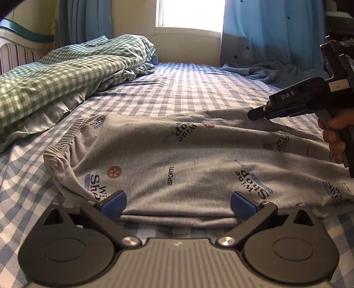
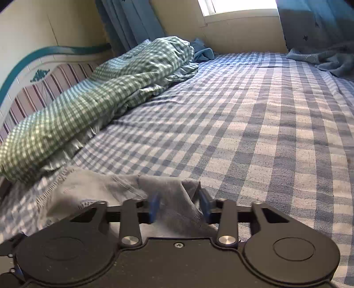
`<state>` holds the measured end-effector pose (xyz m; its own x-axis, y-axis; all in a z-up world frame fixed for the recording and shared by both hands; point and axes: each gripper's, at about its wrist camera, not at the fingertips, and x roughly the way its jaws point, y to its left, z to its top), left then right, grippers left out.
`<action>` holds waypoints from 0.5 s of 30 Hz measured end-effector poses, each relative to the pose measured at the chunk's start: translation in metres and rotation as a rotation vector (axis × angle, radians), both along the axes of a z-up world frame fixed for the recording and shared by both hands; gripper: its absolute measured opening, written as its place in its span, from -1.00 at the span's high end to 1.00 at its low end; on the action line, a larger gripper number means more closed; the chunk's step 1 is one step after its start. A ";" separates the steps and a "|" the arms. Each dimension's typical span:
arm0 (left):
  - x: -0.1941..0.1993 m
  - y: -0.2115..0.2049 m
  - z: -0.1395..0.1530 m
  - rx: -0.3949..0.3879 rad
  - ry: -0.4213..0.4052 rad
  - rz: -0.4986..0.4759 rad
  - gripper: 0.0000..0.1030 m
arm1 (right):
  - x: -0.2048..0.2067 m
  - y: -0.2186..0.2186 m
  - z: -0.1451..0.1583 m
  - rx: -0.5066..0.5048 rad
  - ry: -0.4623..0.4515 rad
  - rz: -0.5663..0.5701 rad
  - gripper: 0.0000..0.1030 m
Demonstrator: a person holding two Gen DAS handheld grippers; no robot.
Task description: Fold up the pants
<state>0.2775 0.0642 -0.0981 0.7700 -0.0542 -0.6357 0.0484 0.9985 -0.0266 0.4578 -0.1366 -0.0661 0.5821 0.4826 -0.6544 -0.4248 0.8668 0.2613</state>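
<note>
Grey printed pants [image 1: 177, 159] lie spread across the blue checked bed sheet [image 1: 177, 88], with the elastic waistband at the left. My left gripper [image 1: 178, 202] is open, its blue pads wide apart over the near folded edge of the pants. At the right of the left wrist view, a hand [image 1: 334, 137] holds my right gripper [image 1: 258, 114] with its tip down at the far edge of the pants. In the right wrist view the right gripper [image 2: 179, 205] is shut on a raised bunch of the grey pants [image 2: 172, 195], and the cloth fills the gap between the pads.
A crumpled green checked duvet [image 2: 88, 106] runs along the left side of the bed by the striped headboard [image 2: 33, 95]. A blue cloth [image 2: 327, 59] lies at the far right under the star curtain. The wall and window [image 1: 190, 13] close the far end.
</note>
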 end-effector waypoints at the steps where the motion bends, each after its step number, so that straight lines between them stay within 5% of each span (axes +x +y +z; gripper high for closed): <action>1: -0.001 0.002 0.000 -0.012 -0.003 0.000 -0.99 | -0.004 0.001 -0.003 -0.008 -0.005 0.010 0.68; 6: 0.000 0.005 -0.001 -0.024 -0.003 0.000 -1.00 | -0.029 0.004 -0.007 -0.009 -0.034 0.086 0.63; 10: 0.002 0.002 -0.001 -0.004 0.003 -0.001 -1.00 | -0.019 0.000 -0.007 0.075 0.024 0.065 0.12; 15: 0.002 0.002 -0.002 -0.005 0.003 -0.001 -1.00 | 0.020 -0.013 -0.016 0.253 0.175 -0.060 -0.16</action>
<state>0.2793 0.0660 -0.0997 0.7681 -0.0583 -0.6377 0.0497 0.9983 -0.0315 0.4777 -0.1497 -0.0822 0.5036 0.6109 -0.6108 -0.3045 0.7872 0.5363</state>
